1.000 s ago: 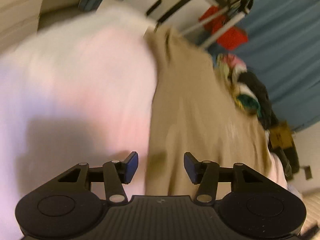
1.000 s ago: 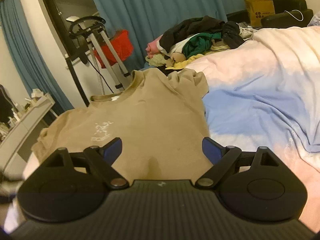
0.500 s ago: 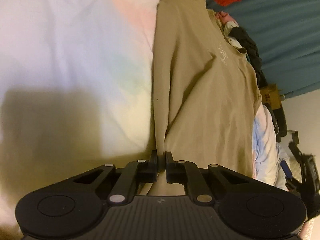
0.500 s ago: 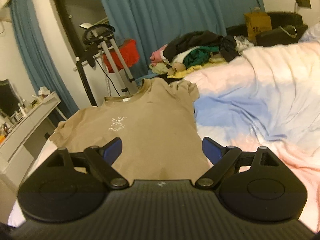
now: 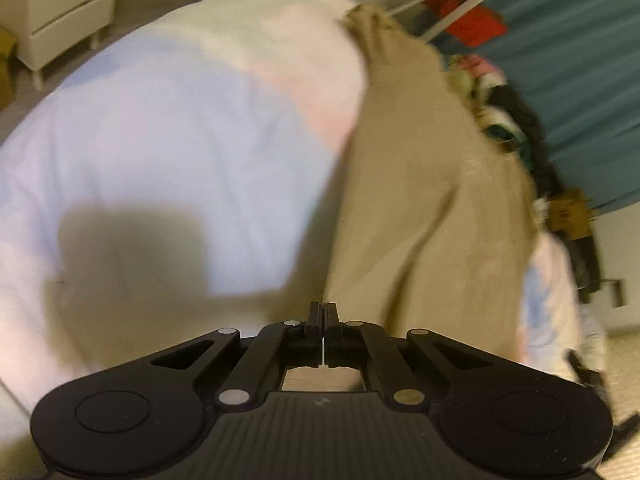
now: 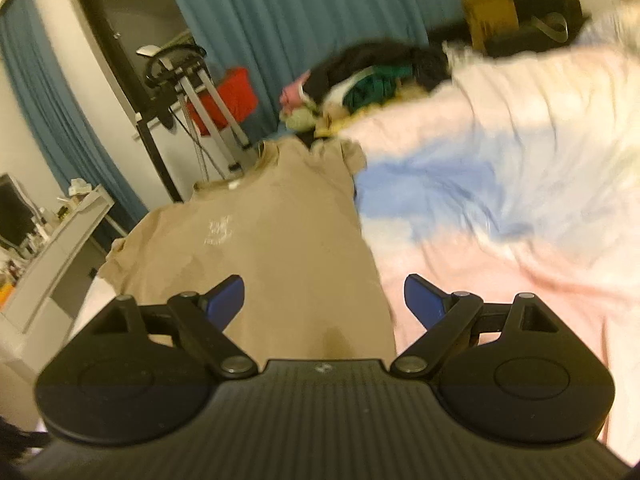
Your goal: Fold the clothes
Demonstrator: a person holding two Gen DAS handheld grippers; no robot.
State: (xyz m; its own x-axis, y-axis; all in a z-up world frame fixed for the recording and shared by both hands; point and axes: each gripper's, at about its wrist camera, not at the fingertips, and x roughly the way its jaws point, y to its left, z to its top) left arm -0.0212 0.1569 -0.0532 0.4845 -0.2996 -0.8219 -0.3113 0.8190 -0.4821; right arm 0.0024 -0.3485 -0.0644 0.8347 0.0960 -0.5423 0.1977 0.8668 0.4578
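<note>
**Left corner pinched, right corner still free**

While the left gripper [image 5: 322,322] is clenched, its two black fingers pressed together at the lower centre of its frame, the near left corner of the tan cotton T-shirt [image 6: 280,240] meets them there, and I judge that it is grasping that hem corner; the pinch point itself is blurred. The right gripper [image 6: 324,298] is released, its blue-padded fingers [image 6: 226,294] spread wide above the shirt's near right hem at the lower centre of its frame.

The shirt lies front-up on the pastel pink-and-blue tie-dye bedcover [image 6: 500,208], collar toward the upper centre of the right view, a small white print on the chest.

Judgement on the step in hand: the right corner should be taken before any lift, with both layers of hem in the pinch, so that the fold carries evenly. Lifting on the left corner alone would likely drag the cloth askew. The bedcover is soft and creased; a deep bite could catch it along with the shirt.

Surroundings: a heap of mixed unfolded clothes [image 6: 368,80] sits beyond the collar, upper centre, close enough to crowd a fold carried toward it. A red-seated metal exercise frame [image 6: 208,108] stands at upper left, a white dresser [image 6: 56,248] at the left edge, both well apart from the shirt. Blue curtains [image 6: 320,12] hang behind.
</note>
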